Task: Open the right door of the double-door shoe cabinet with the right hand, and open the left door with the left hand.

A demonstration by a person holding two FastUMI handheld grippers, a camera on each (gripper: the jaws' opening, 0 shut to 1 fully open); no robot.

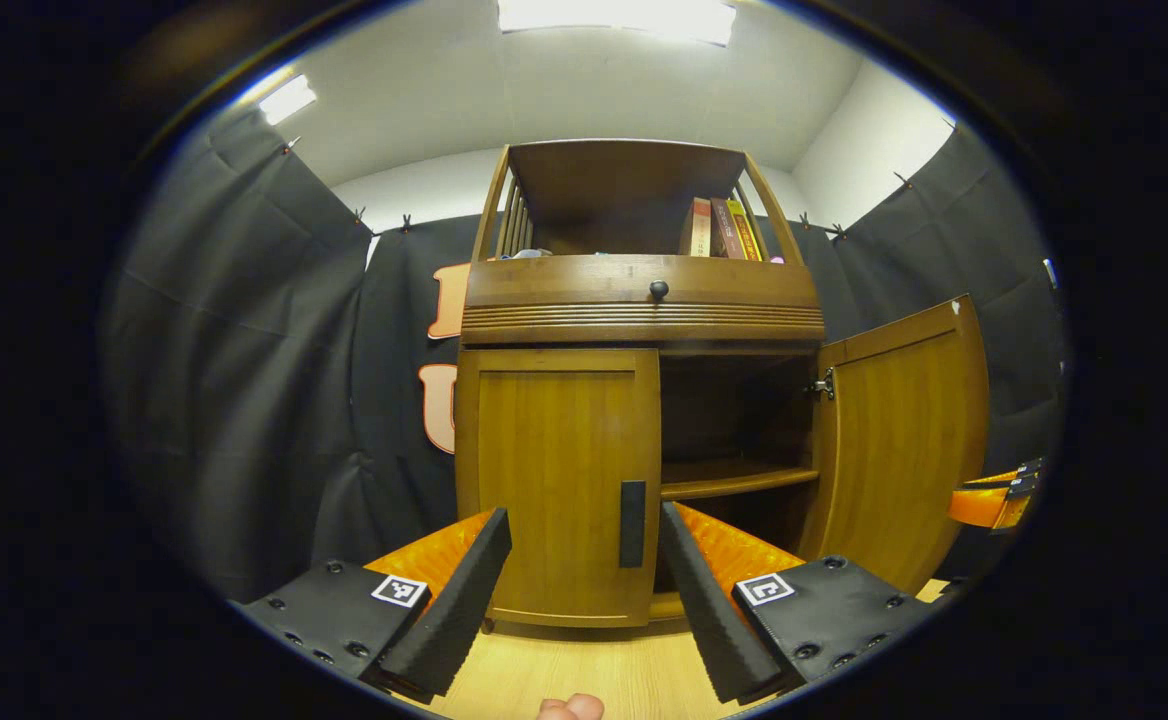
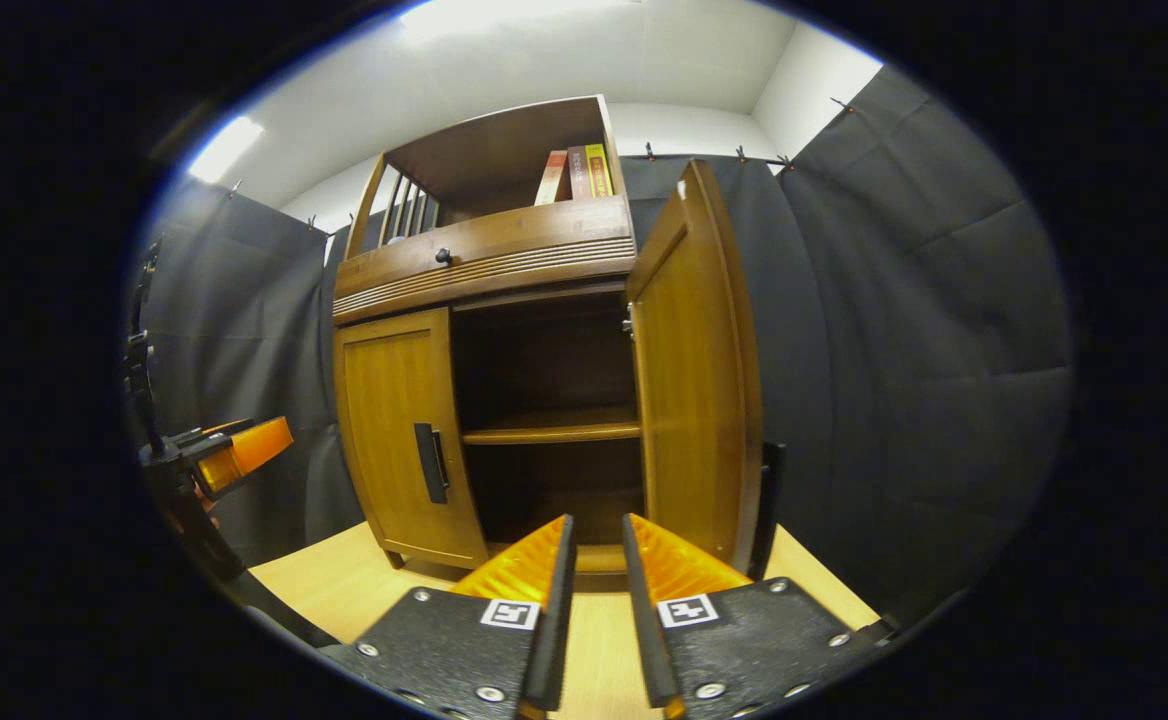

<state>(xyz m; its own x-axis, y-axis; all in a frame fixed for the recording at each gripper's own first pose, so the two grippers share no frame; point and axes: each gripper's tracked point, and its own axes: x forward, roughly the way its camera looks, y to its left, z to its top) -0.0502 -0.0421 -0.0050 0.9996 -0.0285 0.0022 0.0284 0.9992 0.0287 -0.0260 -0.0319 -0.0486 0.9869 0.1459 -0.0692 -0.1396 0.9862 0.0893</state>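
The wooden shoe cabinet [image 1: 644, 310] stands straight ahead in the left gripper view. Its left door [image 1: 554, 480] is closed, with a dark vertical handle [image 1: 632, 523] at its inner edge. My left gripper [image 1: 584, 515] is open wide just in front of that handle, one finger on each side of it and not touching. The right door [image 2: 694, 370] is swung open, its dark handle [image 2: 769, 500] on the outer face. Facing the bare inner shelf [image 2: 554, 432], my right gripper [image 2: 596, 535] is open by a narrow gap with nothing in it, left of the open door.
A drawer with a round knob [image 1: 658, 290] runs above the doors, and books [image 1: 724, 228] stand on the top shelf. The cabinet rests on a light wooden floor [image 2: 344, 590]. Black cloth walls close in on both sides. The right gripper [image 1: 994, 500] shows beyond the open door.
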